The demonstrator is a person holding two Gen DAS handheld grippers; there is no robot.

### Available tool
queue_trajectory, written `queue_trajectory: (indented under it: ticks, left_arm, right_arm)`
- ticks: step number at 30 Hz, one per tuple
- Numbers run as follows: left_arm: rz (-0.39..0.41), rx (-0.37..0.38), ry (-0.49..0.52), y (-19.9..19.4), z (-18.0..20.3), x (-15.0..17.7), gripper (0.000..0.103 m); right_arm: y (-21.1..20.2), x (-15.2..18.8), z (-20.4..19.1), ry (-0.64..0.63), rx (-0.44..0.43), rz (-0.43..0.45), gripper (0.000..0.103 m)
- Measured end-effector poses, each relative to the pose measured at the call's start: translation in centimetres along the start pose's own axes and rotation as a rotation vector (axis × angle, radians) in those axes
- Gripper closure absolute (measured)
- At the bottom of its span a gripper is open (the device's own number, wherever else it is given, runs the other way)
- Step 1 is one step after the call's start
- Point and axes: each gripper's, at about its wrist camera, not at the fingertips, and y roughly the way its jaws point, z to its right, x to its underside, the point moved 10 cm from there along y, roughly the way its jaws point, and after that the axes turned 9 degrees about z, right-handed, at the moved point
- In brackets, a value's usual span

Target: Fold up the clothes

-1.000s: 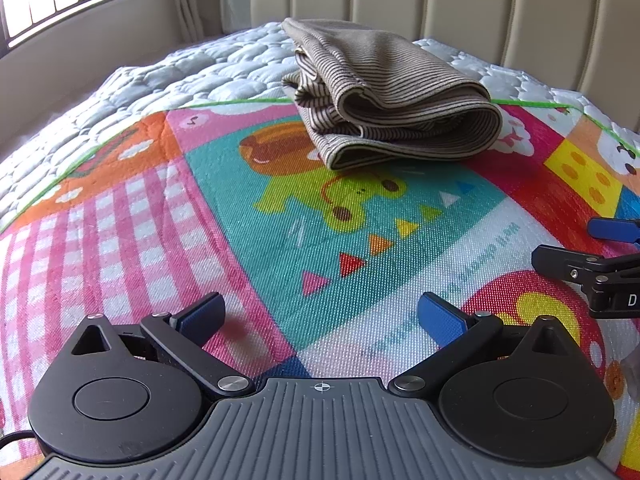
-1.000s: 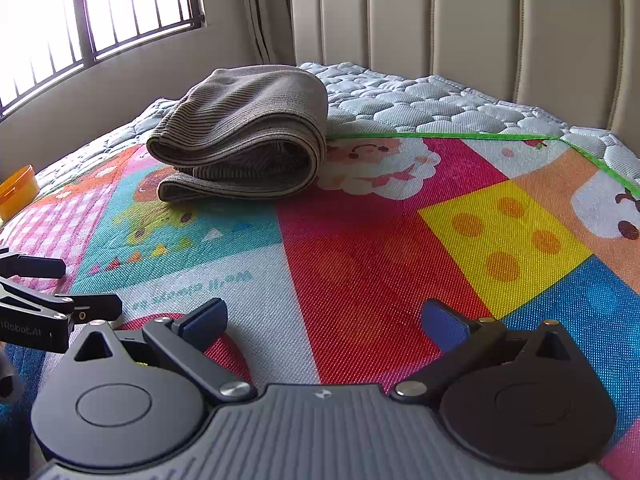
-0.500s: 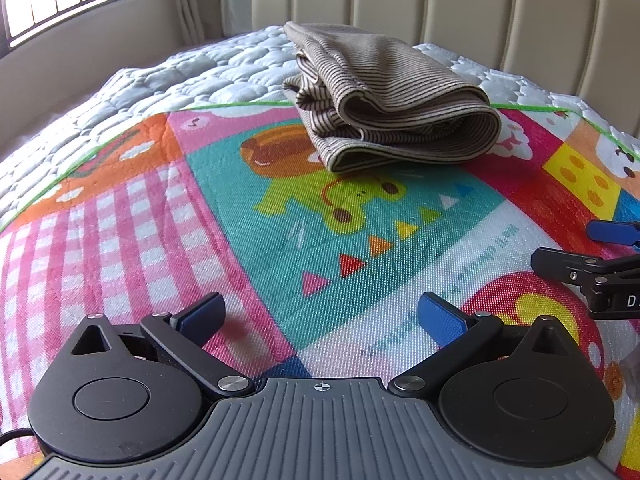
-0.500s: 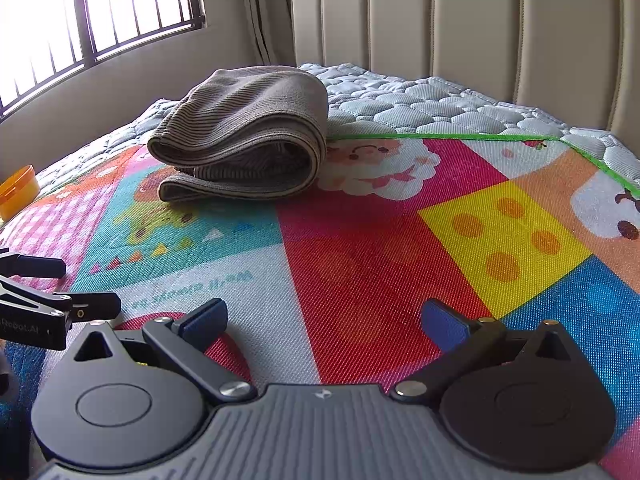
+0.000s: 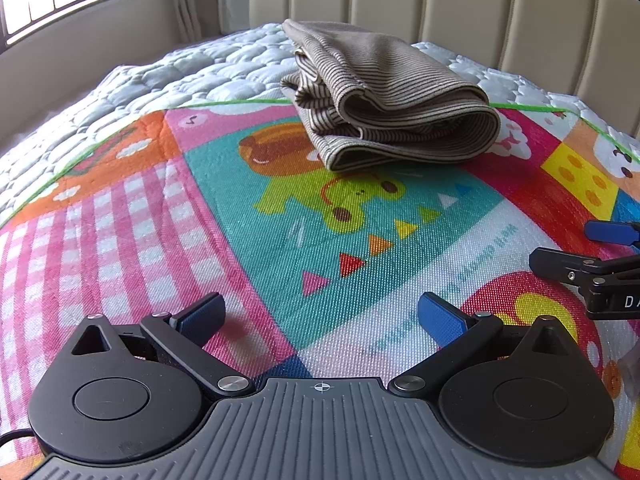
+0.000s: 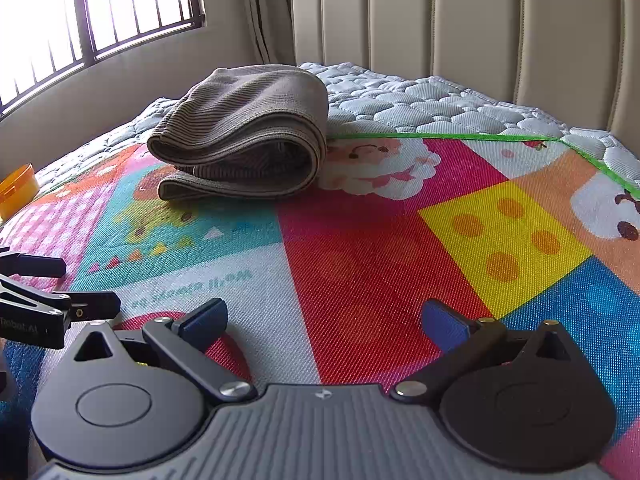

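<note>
— Clothes first: where is the striped garment (image 5: 384, 100)?
— Folded into a thick bundle at the far end of the colourful play mat (image 5: 280, 232), lying across its green edge onto the quilted mattress (image 5: 192, 76), with the padded headboard (image 5: 460, 8) behind it.
— And the left gripper (image 5: 320, 316)?
— Released, blue pads wide apart, low over the near part of the mat, well apart from the bundle and holding nothing.
— The right gripper (image 6: 322, 322)?
— Also spread and holding nothing, just beside the left one, over the red patch.
— Anything else?
— An orange container (image 6: 16, 192) at the far left edge, below the barred window (image 6: 100, 12).
</note>
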Motion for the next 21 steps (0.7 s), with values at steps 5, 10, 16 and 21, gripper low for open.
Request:
queue_trajectory:
  ticks: [5, 10, 16, 21]
  left_arm:
    - [-0.003, 0.009, 0.002, 0.08, 0.01, -0.02, 0.0]
    - [-0.002, 0.01, 0.005, 0.08, 0.01, -0.03, 0.0]
    - [-0.014, 0.013, 0.001, 0.15, -0.02, -0.08, 0.0]
    - [-0.025, 0.025, 0.002, 0.22, -0.07, -0.13, 0.0]
  right_arm:
    - [-0.01, 0.0, -0.02, 0.001, 0.001, 0.0, 0.0]
    - [-0.02, 0.0, -0.03, 0.001, 0.001, 0.0, 0.0]
    - [-0.02, -0.01, -0.05, 0.002, 0.001, 0.0, 0.0]
    - [0.01, 0.01, -0.13, -0.007, 0.008, -0.005, 0.0]
